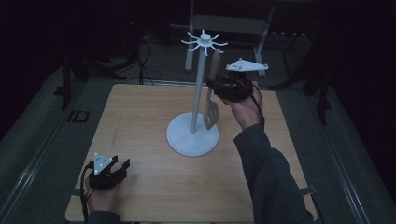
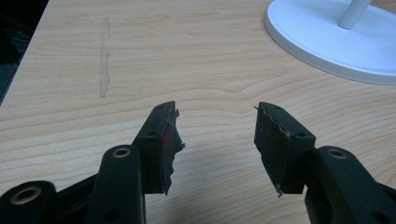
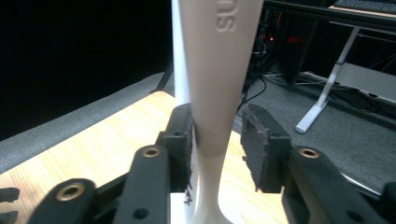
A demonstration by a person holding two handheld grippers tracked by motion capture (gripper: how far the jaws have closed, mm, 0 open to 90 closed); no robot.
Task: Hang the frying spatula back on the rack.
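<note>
The spatula (image 1: 212, 100) hangs upright beside the white rack's pole (image 1: 198, 93), handle between the right tongs (image 3: 217, 140), which stand parted, one pad touching; seemingly the release step; next, draw back clear; left tongs (image 2: 217, 140) rest spread over the surface (image 2: 70, 46).

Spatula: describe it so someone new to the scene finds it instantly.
On the wooden table stands a white rack, a round base and tall pole topped with radiating hooks. The spatula hangs beside the pole on its right, pale handle between the open right gripper jaws. Its slotted blade marks it out.
</note>
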